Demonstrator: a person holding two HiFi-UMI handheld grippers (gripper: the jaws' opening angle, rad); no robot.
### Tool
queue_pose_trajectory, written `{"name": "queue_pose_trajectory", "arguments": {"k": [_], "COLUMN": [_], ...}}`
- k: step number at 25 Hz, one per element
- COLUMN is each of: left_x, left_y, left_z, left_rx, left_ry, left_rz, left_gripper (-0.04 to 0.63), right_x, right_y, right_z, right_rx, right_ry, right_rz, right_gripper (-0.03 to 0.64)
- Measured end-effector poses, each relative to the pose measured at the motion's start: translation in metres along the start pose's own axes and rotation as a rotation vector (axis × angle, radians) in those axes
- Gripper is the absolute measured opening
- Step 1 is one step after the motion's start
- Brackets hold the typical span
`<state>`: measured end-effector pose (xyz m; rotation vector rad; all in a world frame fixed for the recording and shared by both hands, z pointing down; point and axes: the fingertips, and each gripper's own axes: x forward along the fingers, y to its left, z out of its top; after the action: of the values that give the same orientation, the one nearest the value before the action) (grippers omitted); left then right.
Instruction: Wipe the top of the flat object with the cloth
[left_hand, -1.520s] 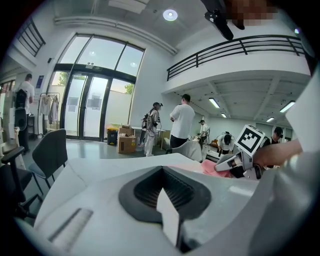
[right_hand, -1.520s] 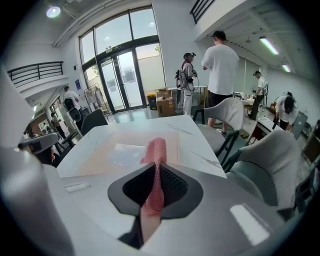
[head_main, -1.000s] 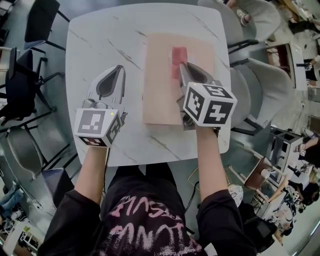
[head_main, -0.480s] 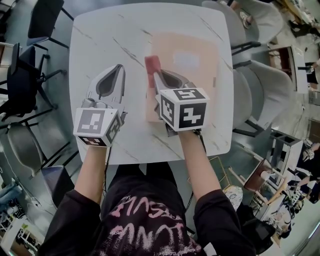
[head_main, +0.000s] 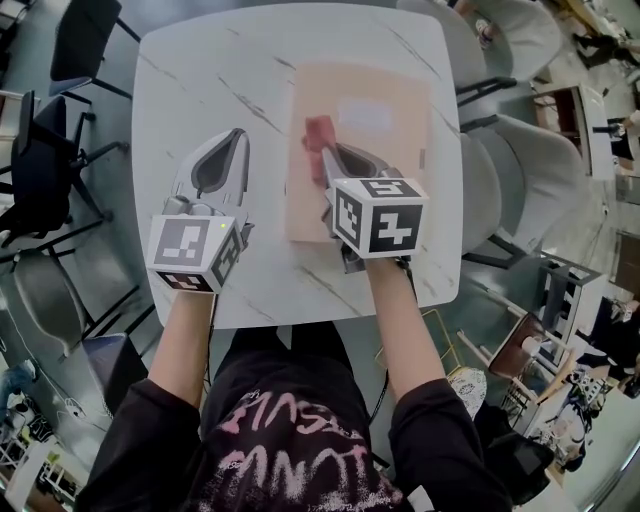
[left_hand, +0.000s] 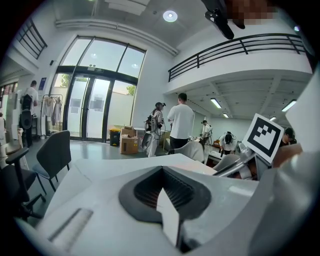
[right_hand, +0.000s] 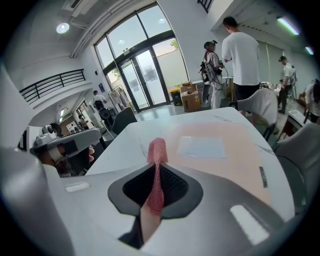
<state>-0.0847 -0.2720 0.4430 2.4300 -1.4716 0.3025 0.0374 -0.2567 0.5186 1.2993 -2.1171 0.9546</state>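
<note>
Right gripper (head_main: 327, 158) clamped on red mesh cloth (head_main: 319, 131). The cloth sits at the left part of the peach flat board (head_main: 385, 160) on the white table (head_main: 200, 80). Left gripper (head_main: 238, 140) jaws together, empty, seemingly resting on the table beside the board.

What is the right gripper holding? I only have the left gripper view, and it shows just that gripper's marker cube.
Observer: The right gripper has its jaws shut on a pink cloth.
Operator: Where is the cloth?
Observer: Over the flat peach mat, near the mat's left edge.
Operator: Anything else on the mat?
Observer: A pale rectangular patch, beyond the cloth.
</note>
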Motion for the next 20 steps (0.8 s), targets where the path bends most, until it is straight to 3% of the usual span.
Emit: {"name": "queue_pose_trajectory", "arguments": {"k": [20], "left_x": [0.014], "left_y": [-0.032], "left_z": [-0.004], "left_rx": [0.008], "left_ry": [0.013], "left_rz": [-0.058], "left_gripper": [0.0], "right_x": [-0.054], "right_y": [-0.119], "right_z": [-0.024], "right_rx": [0.093], "right_ry": [0.001], "right_rz": [-0.23], "right_gripper": [0.046]}}
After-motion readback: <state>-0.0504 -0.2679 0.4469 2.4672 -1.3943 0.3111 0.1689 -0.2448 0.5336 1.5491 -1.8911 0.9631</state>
